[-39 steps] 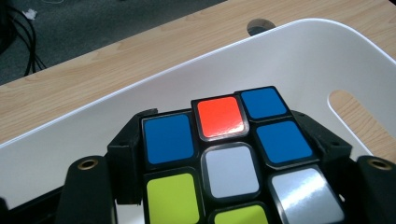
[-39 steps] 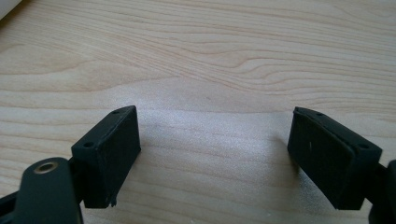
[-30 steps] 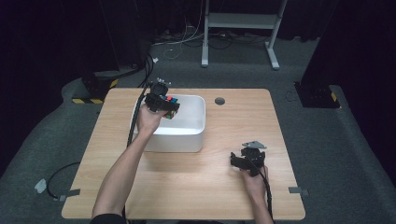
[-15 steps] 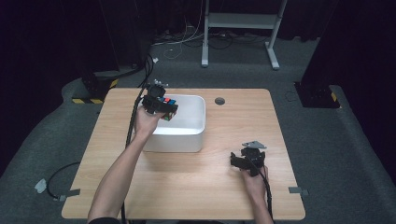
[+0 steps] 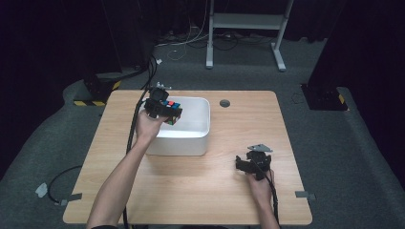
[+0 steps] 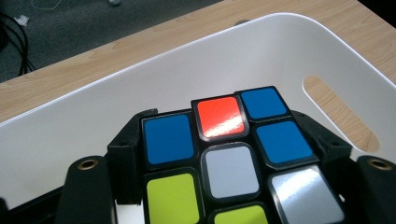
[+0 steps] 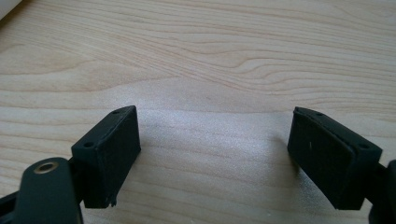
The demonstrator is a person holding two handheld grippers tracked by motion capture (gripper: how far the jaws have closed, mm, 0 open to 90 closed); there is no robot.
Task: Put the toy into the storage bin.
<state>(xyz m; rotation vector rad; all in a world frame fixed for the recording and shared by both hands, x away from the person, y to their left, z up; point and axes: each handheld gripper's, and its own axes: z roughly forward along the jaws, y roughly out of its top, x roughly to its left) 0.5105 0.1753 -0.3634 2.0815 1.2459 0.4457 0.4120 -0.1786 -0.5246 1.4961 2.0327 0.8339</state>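
My left gripper [image 5: 165,110] hangs over the white bin's [image 5: 203,117] left rim, its jaws closed on a Rubik's cube [image 6: 226,156]; the bin's walls ring it, with a handle slot [image 6: 340,114] cut through the far wall. My right gripper [image 7: 212,156], jaws spread wide, sits over bare wooden table [image 5: 229,191], well apart from the bin. A small round grommet [image 5: 224,103] lies flush near the table's far edge.

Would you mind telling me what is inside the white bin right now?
The white bin shows bare inner walls; the Rubik's cube in the left gripper hides its floor.
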